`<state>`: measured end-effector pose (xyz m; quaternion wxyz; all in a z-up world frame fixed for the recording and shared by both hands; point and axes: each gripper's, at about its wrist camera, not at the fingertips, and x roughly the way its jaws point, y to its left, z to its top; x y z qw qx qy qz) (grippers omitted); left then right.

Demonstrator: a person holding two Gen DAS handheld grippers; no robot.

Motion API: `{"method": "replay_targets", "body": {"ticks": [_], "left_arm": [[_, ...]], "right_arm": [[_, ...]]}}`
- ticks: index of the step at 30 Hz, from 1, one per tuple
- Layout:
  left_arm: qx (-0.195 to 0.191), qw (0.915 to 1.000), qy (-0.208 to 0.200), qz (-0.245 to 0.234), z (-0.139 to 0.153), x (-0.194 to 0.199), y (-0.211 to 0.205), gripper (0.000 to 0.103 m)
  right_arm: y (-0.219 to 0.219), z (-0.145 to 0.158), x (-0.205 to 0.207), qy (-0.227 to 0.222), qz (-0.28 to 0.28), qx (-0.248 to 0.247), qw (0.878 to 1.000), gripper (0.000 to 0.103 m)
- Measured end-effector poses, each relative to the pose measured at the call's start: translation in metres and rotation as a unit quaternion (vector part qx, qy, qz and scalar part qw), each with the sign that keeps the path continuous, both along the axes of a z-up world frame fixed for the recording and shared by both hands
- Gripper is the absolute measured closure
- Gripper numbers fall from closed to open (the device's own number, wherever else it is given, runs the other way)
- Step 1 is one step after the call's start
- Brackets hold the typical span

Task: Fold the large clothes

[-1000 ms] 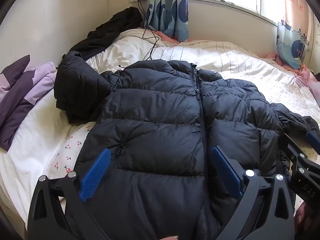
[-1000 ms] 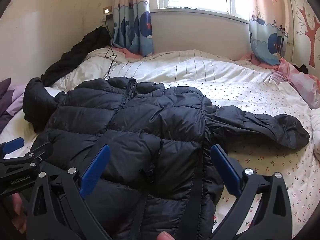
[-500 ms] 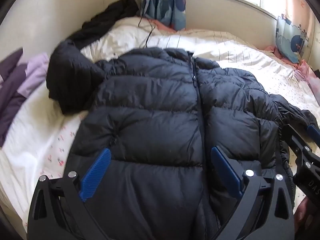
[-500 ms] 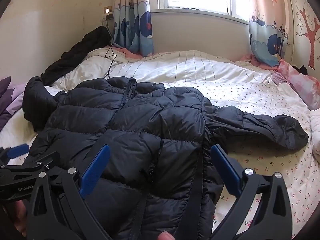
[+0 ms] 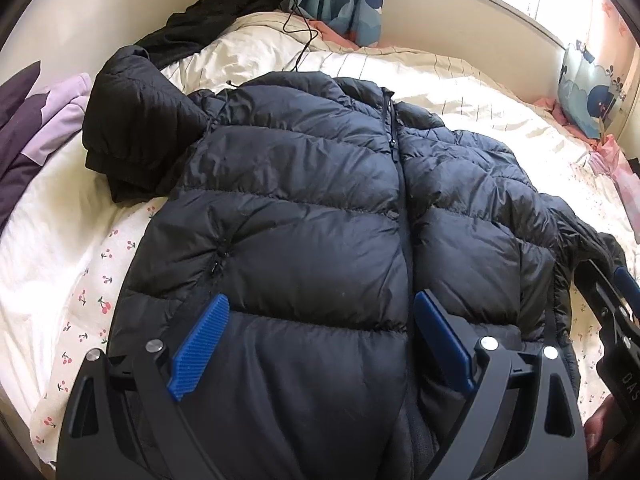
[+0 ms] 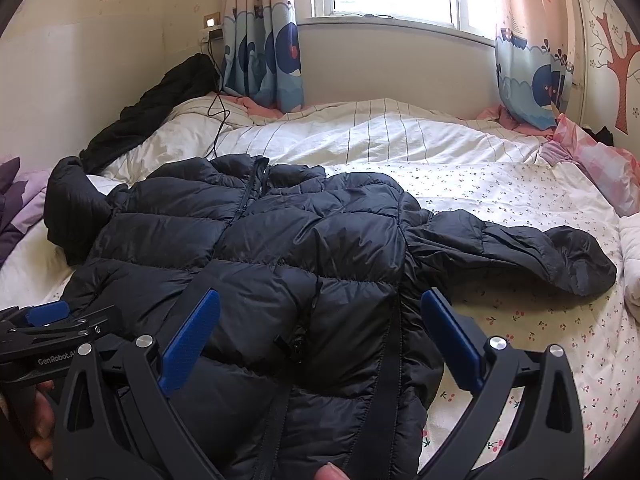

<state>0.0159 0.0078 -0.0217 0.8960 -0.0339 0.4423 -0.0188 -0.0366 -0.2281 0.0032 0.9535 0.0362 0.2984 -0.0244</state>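
Bed [image 6: 500, 184]: cherry-print sheet at my near edge, striped quilt toward the window side; it carries everything.
Jacket [image 5: 320, 208]: black puffer, spread front-up across the near half of the bed, zip closed down the middle, hem toward me at the near edge.
Sleeves: the right sleeve [image 6: 520, 248] lies stretched out flat toward the right edge; the left sleeve [image 5: 136, 136] is bunched in a heap by the left edge.
Handling, as I judge it: light, soft and puffy, with a slick shell, so it will spring back and slide when folded. I would pinch a seam, a cuff or the hem, not the fat quilted panels.
My left tongs [image 5: 320, 344]: wide open over the lower front of the jacket, jaws having just been closing slightly, jacket fabric below them but nothing pinched.
My right tongs [image 6: 318, 340]: wide open above the hem near the right side seam, holding nothing.
Writing: "GenRobot.A", cut off there, on the left tongs' body in the right view; "DAS" on the right tongs' body in the left view. No label is readable on the jacket.
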Motion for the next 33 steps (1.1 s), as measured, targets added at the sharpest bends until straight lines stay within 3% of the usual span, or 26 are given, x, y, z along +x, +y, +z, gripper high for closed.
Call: {"method": "replay_targets", "body": {"ticks": [6, 12, 26, 33], "left_arm": [[-0.012, 0.9999, 0.006, 0.001, 0.002, 0.003, 0.009, 0.013], [-0.021, 0.9985, -0.049, 0.011, 0.016, -0.004, 0.013, 0.013], [0.023, 0.9982, -0.055, 0.004, 0.015, 0.001, -0.001, 0.007], [0.007, 0.9989, -0.046, 0.004, 0.014, 0.009, -0.001, 0.007]], "right_arm": [[0.002, 0.003, 0.001, -0.006, 0.001, 0.006, 1.000, 0.006], [0.004, 0.002, 0.001, -0.005, 0.002, 0.005, 1.000, 0.006], [0.000, 0.000, 0.003, 0.002, 0.014, 0.017, 1.000, 0.006], [-0.014, 0.001, 0.005, 0.005, 0.008, 0.043, 0.999, 0.006]]}}
